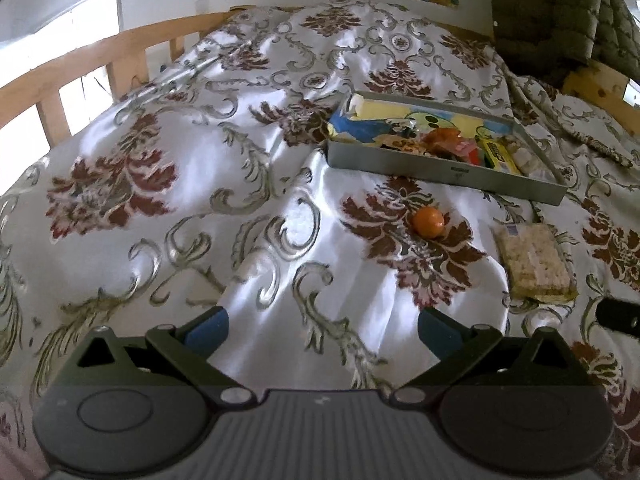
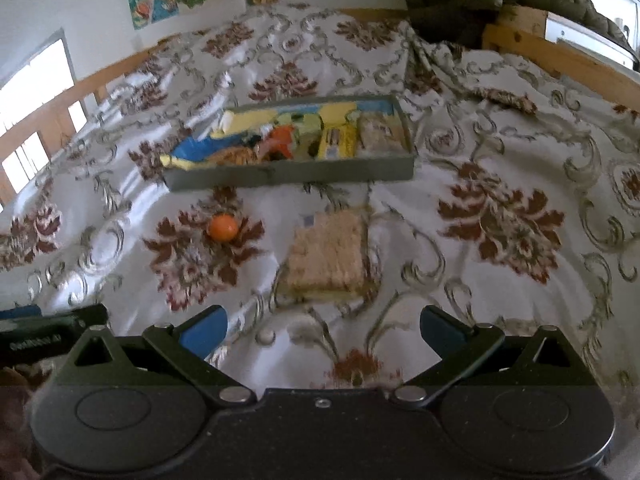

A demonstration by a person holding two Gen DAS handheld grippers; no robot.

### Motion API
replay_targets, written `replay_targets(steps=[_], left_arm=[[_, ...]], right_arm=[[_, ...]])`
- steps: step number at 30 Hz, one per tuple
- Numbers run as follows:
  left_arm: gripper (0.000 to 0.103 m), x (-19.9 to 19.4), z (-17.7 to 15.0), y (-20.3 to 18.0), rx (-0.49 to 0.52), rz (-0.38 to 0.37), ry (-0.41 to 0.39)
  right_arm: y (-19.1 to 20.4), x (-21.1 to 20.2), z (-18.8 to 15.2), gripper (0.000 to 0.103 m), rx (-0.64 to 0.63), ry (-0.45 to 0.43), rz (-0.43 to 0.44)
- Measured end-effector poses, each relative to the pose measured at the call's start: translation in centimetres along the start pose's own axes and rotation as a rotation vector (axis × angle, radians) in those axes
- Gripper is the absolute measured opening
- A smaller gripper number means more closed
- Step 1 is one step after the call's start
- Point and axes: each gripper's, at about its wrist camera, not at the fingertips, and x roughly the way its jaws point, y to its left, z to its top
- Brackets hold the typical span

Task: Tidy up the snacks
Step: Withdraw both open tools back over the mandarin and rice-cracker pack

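Two snacks lie loose on the bedspread (image 1: 192,184), outside the tray (image 1: 440,170): an orange ball (image 1: 428,222) and a wrapped cracker pack (image 1: 534,262), near each other, both just short of the tray's near wall. From the left wrist view the ball sits at 1 o'clock and the pack at 2 o'clock; the right wrist view puts the pack at 12 and the ball at 11. Left view alone shows a cartoon print on the tray floor and a small dark mark on its near wall — too small to read. Right view alone catches the other tool's body at 9 o'clock, with blurred white lettering. Left gripper (image 1: 323,330) hovers low, fingers spread wide, nothing between them. Right gripper (image 2: 323,330) — same pose, aimed at the pack.
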Motion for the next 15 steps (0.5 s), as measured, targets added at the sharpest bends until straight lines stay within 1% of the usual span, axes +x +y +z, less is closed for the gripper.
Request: replay_targets(steps=[4,9,12,15], left_arm=[[0.103,0.5,0.6,-0.3,0.016,0.003,-0.029],[0.103,1.5,1.6,-0.1,0.006,-0.018,-0.032],[0.103,2.2,2.5,-0.4,0.011,-0.032,-0.047],[0.103,3.1,3.5,-1.1,0.038,-0.041,-0.078]], right_arm=[[-0.3,0.5,1.0,0.102,-0.01,-0.043,-0.012],[-0.8,1.3,1.8,0.102,0.001,-0.059,0.006],[-0.6,2.0,2.5,0.102,-0.05,-0.08,0.019],[-0.6,2.8,3.2,0.102,-0.109,-0.106,0.024]])
